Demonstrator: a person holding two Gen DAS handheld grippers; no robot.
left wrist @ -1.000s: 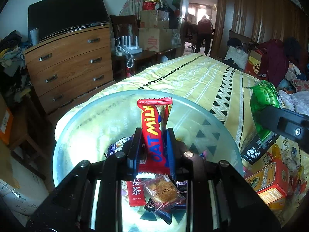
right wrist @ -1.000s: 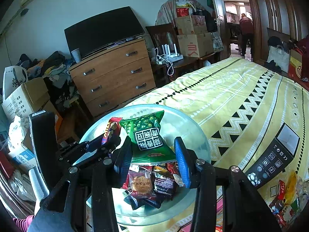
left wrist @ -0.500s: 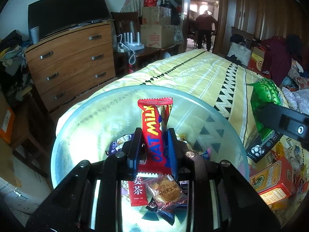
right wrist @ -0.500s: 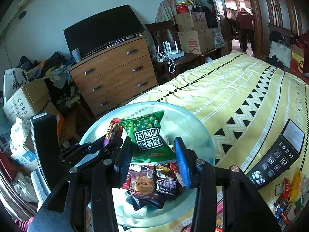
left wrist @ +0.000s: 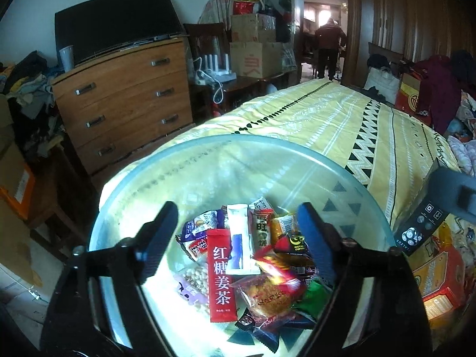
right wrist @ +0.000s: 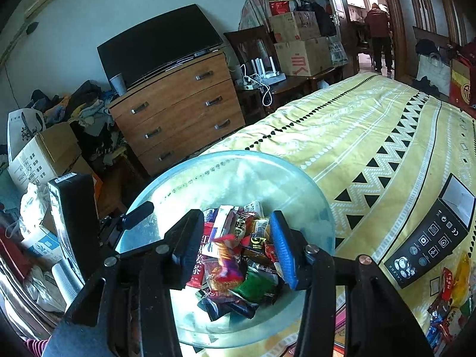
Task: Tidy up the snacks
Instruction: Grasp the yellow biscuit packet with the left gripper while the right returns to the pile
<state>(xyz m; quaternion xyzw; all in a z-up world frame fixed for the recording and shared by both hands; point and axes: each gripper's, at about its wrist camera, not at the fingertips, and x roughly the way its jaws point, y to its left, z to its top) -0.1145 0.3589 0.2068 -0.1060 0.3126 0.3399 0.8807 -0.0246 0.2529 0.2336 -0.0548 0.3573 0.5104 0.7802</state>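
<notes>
A clear glass bowl (left wrist: 208,142) (right wrist: 238,153) stands on the yellow bedspread, and a pile of wrapped snacks lies in it. My left gripper (left wrist: 236,238) hangs over the pile; its jaws are opening wide with nothing between them. The red oat milk bar (left wrist: 273,267) shows as a blur on top of the heap. My right gripper (right wrist: 236,247) is over the same bowl, its jaws opening. The green snack pack (right wrist: 255,282) lies loose on the pile below them, with no pad touching it. A long red tea sachet (left wrist: 221,276) lies in the middle.
A black box with printed icons (right wrist: 431,238) lies on the bed right of the bowl. Beyond it are loose snacks (right wrist: 446,297) and an orange carton (left wrist: 437,282). A wooden dresser (right wrist: 178,113) with a TV stands behind. A person stands in the far doorway (right wrist: 377,29).
The left jaws have opened and the red oat milk bar has fallen into the bowl. The right jaws have widened and the green pack has dropped onto the pile.
</notes>
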